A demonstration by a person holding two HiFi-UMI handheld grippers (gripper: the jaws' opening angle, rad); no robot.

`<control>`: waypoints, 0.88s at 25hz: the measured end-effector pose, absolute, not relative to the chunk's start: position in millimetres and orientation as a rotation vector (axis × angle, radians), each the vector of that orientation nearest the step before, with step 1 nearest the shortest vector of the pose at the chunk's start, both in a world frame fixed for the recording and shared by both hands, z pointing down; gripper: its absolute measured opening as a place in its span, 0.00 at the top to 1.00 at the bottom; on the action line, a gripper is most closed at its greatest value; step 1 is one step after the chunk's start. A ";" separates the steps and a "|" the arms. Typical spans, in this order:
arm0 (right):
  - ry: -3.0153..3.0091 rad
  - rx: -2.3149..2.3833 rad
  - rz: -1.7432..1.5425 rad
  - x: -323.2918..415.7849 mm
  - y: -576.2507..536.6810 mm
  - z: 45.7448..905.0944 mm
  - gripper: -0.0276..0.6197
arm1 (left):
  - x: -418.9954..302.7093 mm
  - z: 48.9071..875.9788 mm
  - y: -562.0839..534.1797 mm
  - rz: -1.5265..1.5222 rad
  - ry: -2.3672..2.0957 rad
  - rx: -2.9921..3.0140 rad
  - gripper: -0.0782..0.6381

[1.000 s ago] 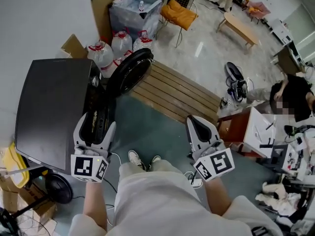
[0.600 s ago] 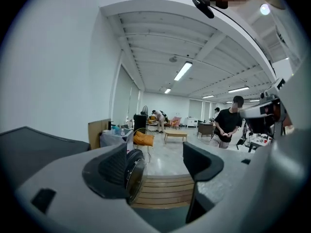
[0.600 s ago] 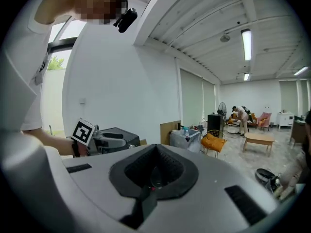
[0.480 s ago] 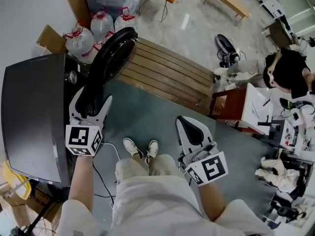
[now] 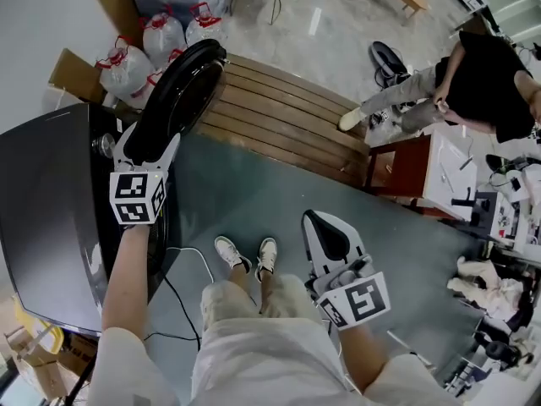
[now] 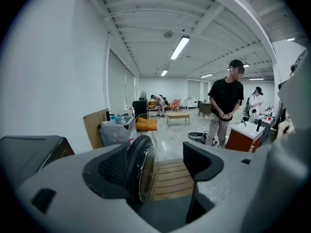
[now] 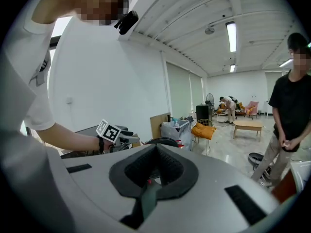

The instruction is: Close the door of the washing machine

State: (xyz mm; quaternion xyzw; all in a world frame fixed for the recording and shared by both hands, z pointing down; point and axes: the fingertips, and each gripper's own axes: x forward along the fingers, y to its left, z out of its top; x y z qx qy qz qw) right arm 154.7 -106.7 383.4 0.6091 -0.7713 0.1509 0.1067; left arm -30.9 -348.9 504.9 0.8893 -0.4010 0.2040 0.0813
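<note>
The washing machine (image 5: 51,210) stands at the left with a dark top. Its round black door (image 5: 182,91) hangs open, swung out toward the wooden platform. My left gripper (image 5: 150,138) is open at the door's near rim. In the left gripper view the glass-fronted door (image 6: 138,166) stands edge-on between the jaws, close to the left one, and my left gripper (image 6: 160,166) holds nothing. My right gripper (image 5: 325,227) is shut and empty, low over the grey floor to the right of my legs. From the right gripper view (image 7: 155,171), the door (image 7: 163,141) shows beyond its closed tips.
A slatted wooden platform (image 5: 287,134) lies just past the door. Large water bottles (image 5: 161,32) and cardboard stand behind the machine. A person in black (image 5: 482,83) stands by a red cabinet (image 5: 397,172) at the right. A white cable (image 5: 190,260) trails near my feet.
My left gripper has moved forward from beside the machine's front up to the door's rim. The right gripper has stayed low. The person in black has stood up and come closer.
</note>
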 end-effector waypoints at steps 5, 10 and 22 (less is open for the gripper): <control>-2.247 1.800 0.475 163.5 -108.3 401.9 0.96 | -22.8 544.5 -383.8 0.737 -1.176 2.635 0.41; -2.232 1.788 0.531 159.3 -120.1 420.3 0.96 | -15.8 580.3 -438.2 0.871 -1.150 2.608 0.41; -2.199 1.775 0.625 154.6 -123.1 463.1 0.96 | 2.5 642.1 -511.6 1.126 -1.069 2.553 0.41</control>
